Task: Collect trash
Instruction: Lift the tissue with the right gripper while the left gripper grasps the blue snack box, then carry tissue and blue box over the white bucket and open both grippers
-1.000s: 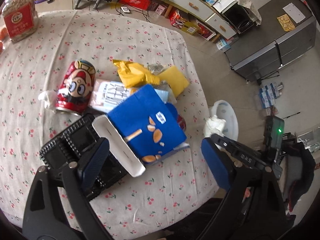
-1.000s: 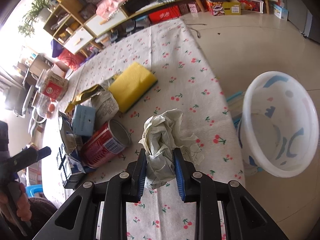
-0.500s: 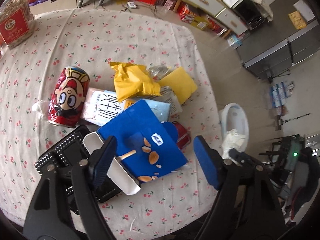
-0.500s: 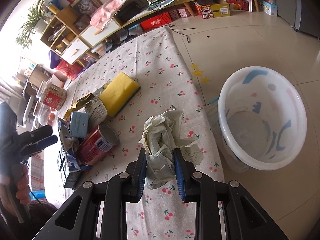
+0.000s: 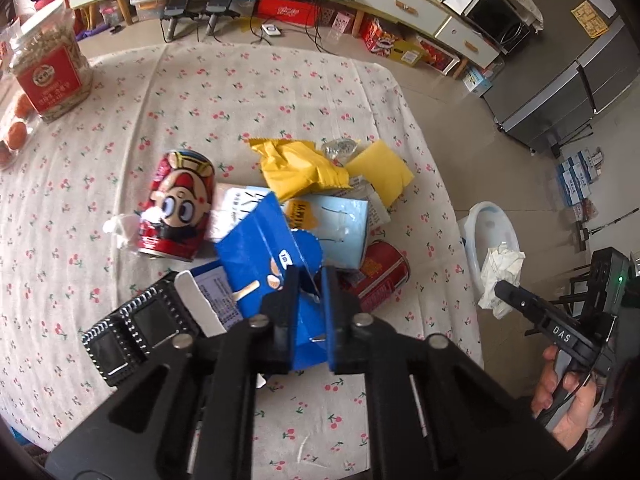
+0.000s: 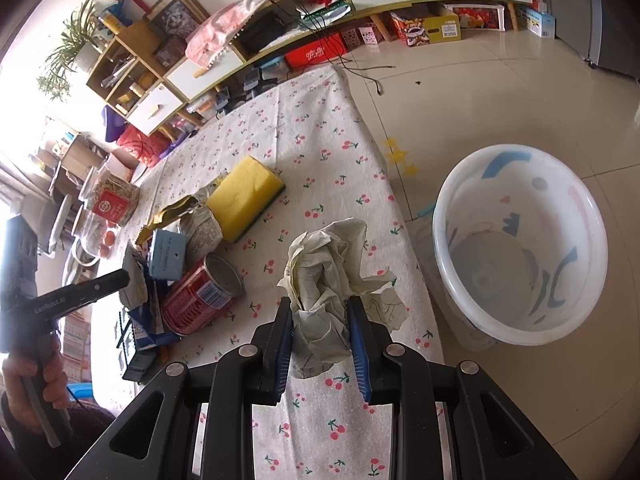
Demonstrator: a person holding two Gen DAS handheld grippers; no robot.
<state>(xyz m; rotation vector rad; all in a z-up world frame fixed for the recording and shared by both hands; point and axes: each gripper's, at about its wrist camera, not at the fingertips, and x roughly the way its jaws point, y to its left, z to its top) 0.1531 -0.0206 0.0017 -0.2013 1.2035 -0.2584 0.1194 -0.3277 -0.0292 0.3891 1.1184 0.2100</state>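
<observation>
My left gripper [image 5: 309, 294] is shut on the blue snack box [image 5: 264, 248], which lies in a trash pile on the cherry-print tablecloth [image 5: 240, 92]. The pile holds a cartoon can [image 5: 176, 204], a yellow wrapper [image 5: 296, 168], a light blue carton [image 5: 340, 228], a red can [image 5: 378, 276] and a black plastic tray [image 5: 132, 328]. My right gripper [image 6: 322, 334] is shut on a crumpled paper ball [image 6: 328, 280] held above the table's edge, left of the white plastic basin [image 6: 520, 240] on the floor. The paper ball [image 5: 500, 276] and basin [image 5: 488, 232] also show in the left wrist view.
A yellow sponge [image 6: 244, 196] lies behind the pile. A jar with a red label [image 5: 52, 60] and oranges [image 5: 18, 134] sit at the table's far left. Low shelves [image 6: 280, 40] and cables line the wall. A grey cabinet [image 5: 560, 92] stands past the basin.
My left gripper has moved down onto the blue snack box and its jaws have closed on it. My right gripper has carried the paper ball slightly nearer the basin.
</observation>
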